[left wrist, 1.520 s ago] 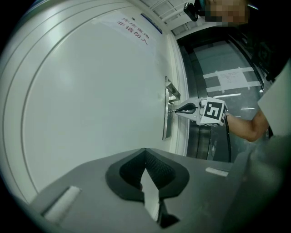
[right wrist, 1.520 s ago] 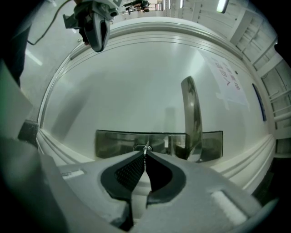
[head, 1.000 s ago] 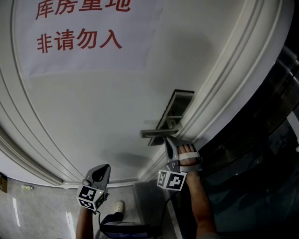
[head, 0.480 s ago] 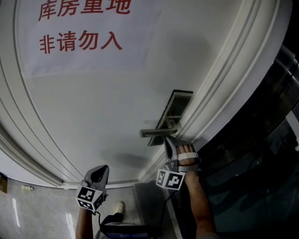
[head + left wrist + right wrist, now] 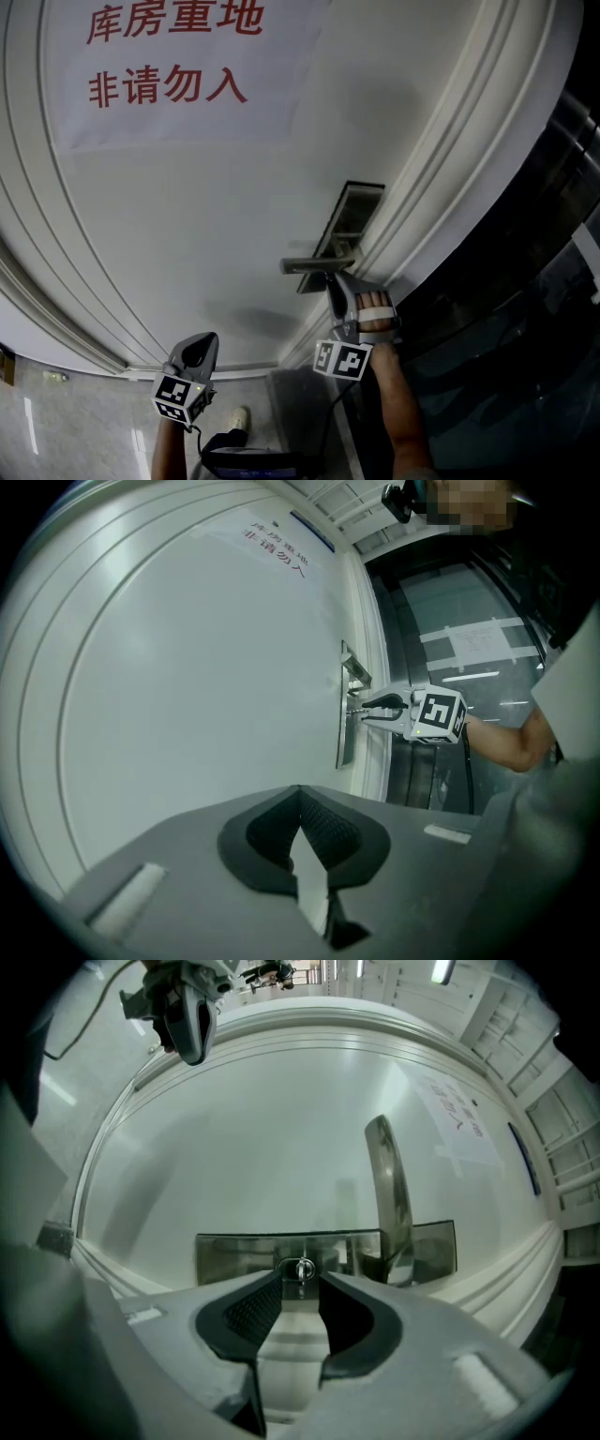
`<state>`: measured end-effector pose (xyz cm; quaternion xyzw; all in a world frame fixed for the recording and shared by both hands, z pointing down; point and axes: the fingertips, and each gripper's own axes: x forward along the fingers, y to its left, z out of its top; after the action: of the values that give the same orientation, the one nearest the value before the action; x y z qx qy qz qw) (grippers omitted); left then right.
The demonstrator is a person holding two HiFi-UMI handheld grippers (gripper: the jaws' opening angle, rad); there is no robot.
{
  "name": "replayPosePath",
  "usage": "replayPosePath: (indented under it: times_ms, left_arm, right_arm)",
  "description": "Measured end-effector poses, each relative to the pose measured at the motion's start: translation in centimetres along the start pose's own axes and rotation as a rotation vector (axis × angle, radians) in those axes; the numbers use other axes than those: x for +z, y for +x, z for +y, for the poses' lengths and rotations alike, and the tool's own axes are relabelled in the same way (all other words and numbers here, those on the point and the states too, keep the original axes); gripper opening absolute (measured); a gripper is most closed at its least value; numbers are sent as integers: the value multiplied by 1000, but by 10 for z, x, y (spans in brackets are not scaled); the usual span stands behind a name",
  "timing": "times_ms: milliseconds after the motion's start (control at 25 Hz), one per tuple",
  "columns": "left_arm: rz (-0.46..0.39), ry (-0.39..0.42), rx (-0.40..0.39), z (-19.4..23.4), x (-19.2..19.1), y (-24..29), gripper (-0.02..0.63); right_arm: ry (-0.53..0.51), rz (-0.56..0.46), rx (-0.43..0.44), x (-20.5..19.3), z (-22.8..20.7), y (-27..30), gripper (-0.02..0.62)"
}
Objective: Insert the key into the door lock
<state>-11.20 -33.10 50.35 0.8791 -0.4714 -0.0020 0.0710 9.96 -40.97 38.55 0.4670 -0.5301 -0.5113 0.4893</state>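
A white paper sheet (image 5: 178, 117) on the white door (image 5: 234, 216) carries 2 lines of red Chinese characters, "库房重地" on top and "非请勿入" beneath it.

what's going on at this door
A person is working at a white door with a gripper in each hand. The right gripper is at the lock plate beside the handle. Its jaws have just opened, and the key stands in the keyhole between them, ungripped. The left gripper hangs back, shut and empty.
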Motion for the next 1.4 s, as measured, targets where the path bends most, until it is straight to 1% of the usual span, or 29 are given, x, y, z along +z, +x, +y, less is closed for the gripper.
replayPosePath:
  times_ms: [240,480,840,1040,1200,1280,1400]
  left_arm:
    - [-4,5,7,-4,1,-5,2]
    - [-10,11,15,-8,4,-11,2]
    - [-18,26,20,-20,7,-18,2]
    - [-25,37,20,-29,10,-21,2]
    - [-25,47,19,-37,13,-25,2]
    - [-27,53,18,-42,14,-27,2]
    - [-32,63,18,-50,16,-29,2]
  right_arm:
    - [14,-15,-5,2,-2,-6,131]
    - [73,-38,0,5,-5,-16,126]
    - [131,-78,-34,7,-12,-35,39]
    - [203,-100,-54,4,-15,-47,3]
    - [272,-107,-56,0,-16,-57,3]
    - [318,-113,-57,-2,-16,-63,2]
    - [414,-121,-64,-7,-19,-72,2]
